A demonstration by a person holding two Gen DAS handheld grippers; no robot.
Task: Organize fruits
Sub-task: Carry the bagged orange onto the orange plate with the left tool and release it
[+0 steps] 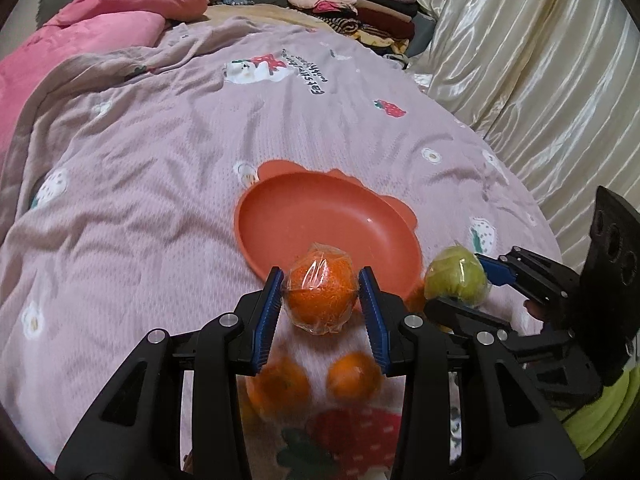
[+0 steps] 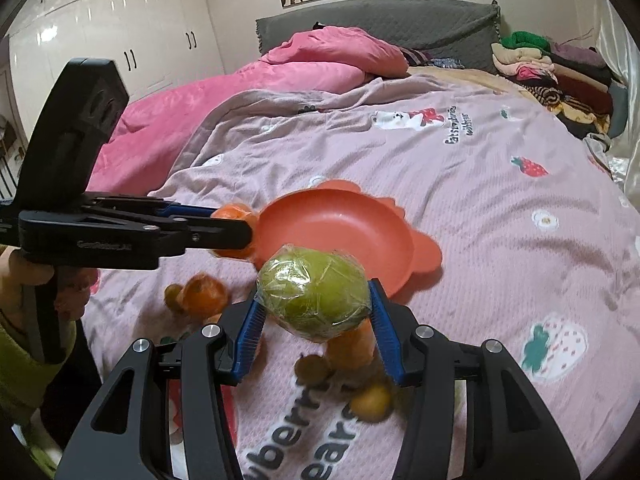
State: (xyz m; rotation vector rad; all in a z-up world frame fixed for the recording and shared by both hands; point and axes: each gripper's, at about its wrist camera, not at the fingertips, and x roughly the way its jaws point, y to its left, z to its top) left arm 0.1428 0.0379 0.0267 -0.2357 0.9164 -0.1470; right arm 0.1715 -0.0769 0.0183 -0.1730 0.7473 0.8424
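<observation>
While a plastic-wrapped orange [image 1: 320,296] sits pinched in the left claw [image 1: 322,306] just before the near rim of a coral plastic bowl [image 1: 320,216], the right claw [image 2: 316,310] clamps a film-wrapped green pear [image 2: 314,294] beside it — loose small oranges [image 1: 354,374] lie below on the lilac strawberry-print bedspread [image 1: 160,184].

Large white letters "uberr" and, below them, "ear" are read on the blanket [image 2: 460,200] at six o'clock in the right wrist view, both cut off. Small dark print beside the bear picture [image 2: 404,119] at twelve o'clock cannot be made out. Embossed lettering on the left gripper [image 2: 230,232] at nine o'clock is too blurred.
</observation>
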